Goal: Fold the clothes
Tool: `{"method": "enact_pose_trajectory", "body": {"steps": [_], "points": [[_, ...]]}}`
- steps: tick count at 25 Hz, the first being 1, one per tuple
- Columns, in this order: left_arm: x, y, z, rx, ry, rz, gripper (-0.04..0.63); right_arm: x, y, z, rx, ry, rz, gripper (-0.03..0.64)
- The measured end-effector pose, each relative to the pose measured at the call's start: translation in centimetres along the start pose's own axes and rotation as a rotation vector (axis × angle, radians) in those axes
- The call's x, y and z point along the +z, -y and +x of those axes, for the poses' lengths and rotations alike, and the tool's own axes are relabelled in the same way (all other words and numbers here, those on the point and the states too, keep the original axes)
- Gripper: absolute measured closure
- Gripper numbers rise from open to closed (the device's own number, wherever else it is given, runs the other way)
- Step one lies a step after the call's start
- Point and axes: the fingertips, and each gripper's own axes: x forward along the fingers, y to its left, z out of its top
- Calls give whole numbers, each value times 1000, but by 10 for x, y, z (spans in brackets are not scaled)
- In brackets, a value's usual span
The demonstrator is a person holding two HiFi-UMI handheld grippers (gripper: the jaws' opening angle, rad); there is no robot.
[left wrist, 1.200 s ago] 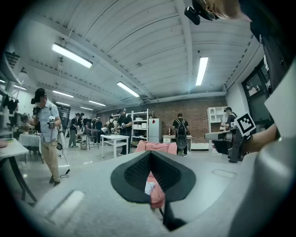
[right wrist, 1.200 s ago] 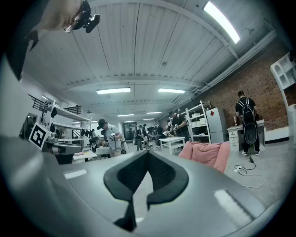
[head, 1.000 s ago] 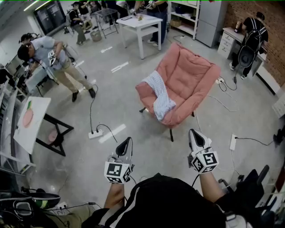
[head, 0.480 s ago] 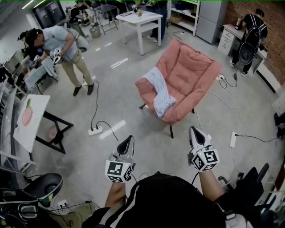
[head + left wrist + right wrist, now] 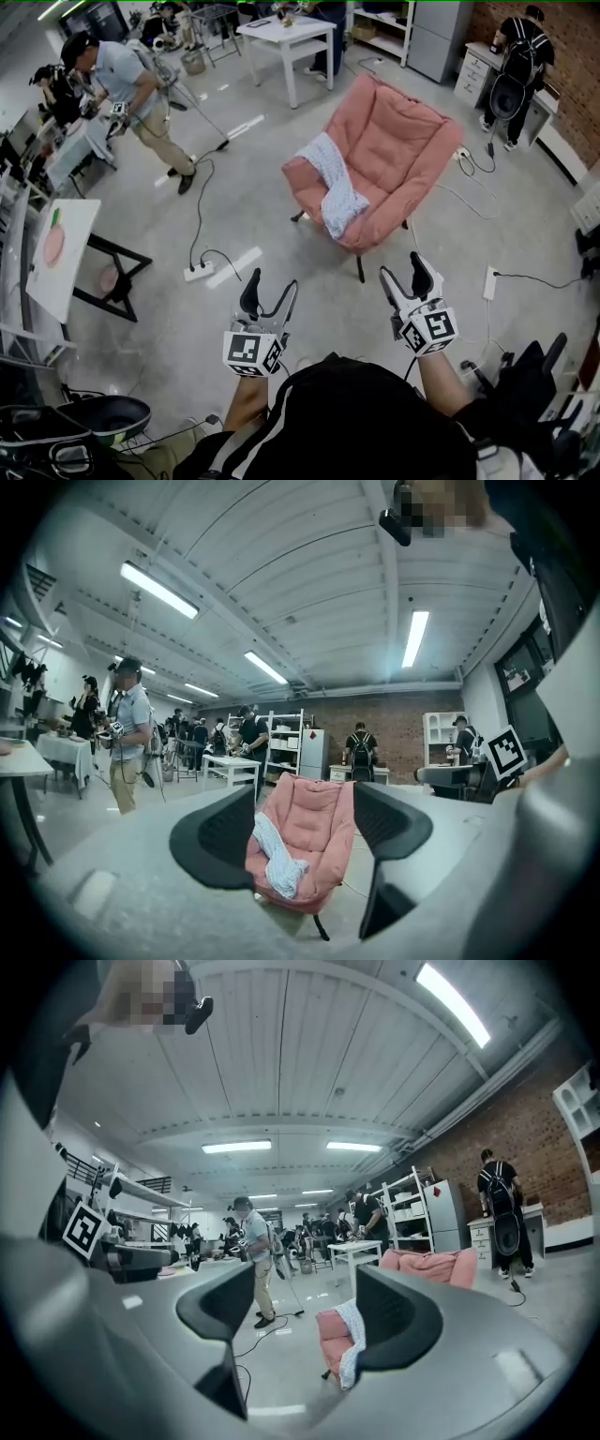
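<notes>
- The floor point(image 5: 272, 187) is the biggest thing here. It is grey, smooth and shiny, with a few white tape marks on it.
- The ceiling point(image 5: 309, 583) is white and has long bright lights.
- A brick wall point(image 5: 577, 56) of red-brown runs along the far right side of the room.
- A pink chair point(image 5: 398, 159), big and soft, stands on thin dark legs on the floor in the middle of the room. It is in front of both grippers and well apart from them.
- A white table point(image 5: 286, 37) stands farther back, behind the chair.
- A white board point(image 5: 58, 253) with a peach drawn on it rests on a black stand at the left.
- A person in a grey shirt point(image 5: 127, 80) bends forward at the far left. A person with a black backpack point(image 5: 514, 70) stands by the brick wall.
- The cloth point(image 5: 337, 192) is white and light blue. It hangs in a crumpled strip over the chair's left edge and down onto the seat. It is not folded.
- The left gripper point(image 5: 270, 286) is held level and aims at the chair. Its jaws have just been opening and now stand wide, with only air between them.
- The right gripper point(image 5: 404, 272) is held level too. Its jaws have just been opening and stand wide, gripping nothing.
- A white power strip point(image 5: 199, 273) lies on the floor to the left of the left gripper, with a black cable running from it.
</notes>
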Motion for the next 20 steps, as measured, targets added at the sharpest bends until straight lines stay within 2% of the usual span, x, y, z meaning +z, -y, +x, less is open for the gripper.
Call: {"method": "enact_pose_trajectory", "body": {"steps": [2, 3, 7, 12, 20], "points": [[2, -5, 1, 1, 4, -21, 234, 1, -1, 2, -25, 6, -3, 231], [3, -8, 0, 1, 5, -31, 224, 2, -3, 3, -38, 8, -1, 214], [3, -24, -6, -3, -8, -38, 218, 2, -13, 5, -67, 6, -4, 209], [1, -48, -12, -25, -32, -32, 179, -4, -29, 9, -107, 7, -11, 205], [-1, -73, -11, -79, -53, -16, 175, -9, -49, 14, -165, 7, -16, 184]]}}
